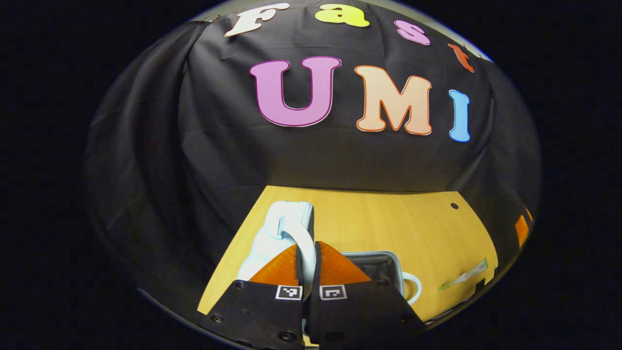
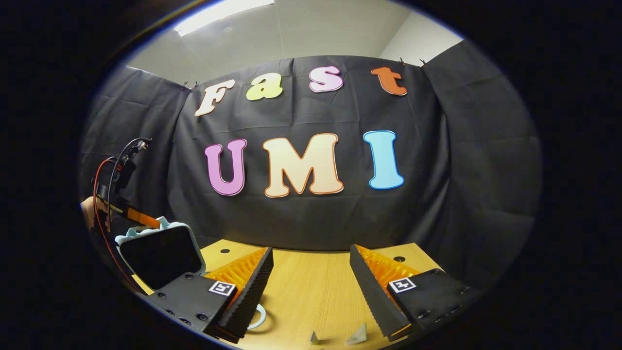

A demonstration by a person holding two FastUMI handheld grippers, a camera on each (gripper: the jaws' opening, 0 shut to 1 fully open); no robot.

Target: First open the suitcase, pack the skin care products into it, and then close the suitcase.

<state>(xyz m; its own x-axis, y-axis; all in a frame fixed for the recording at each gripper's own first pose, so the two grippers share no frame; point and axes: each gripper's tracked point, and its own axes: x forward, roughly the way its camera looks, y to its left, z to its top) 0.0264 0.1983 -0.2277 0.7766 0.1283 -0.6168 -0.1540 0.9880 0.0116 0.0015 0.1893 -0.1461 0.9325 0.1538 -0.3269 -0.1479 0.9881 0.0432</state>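
The left gripper (image 1: 307,265) is clamped on the suitcase lid's (image 1: 286,228) pale handle at lower centre of the left gripper view, holding the lid upright over the open suitcase (image 1: 376,265) on the worktop (image 1: 388,218). The right gripper (image 2: 311,282), jaws wide apart, holds nothing; sachets (image 2: 358,335) lie just below it, nearer this hand.

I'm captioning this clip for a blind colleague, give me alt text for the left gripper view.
The left hand-held gripper is shut on the pale blue handle of a small suitcase's raised lid, holding it up over the open dark-lined base. The suitcase sits on a wooden table, with a small sachet lying to the right.
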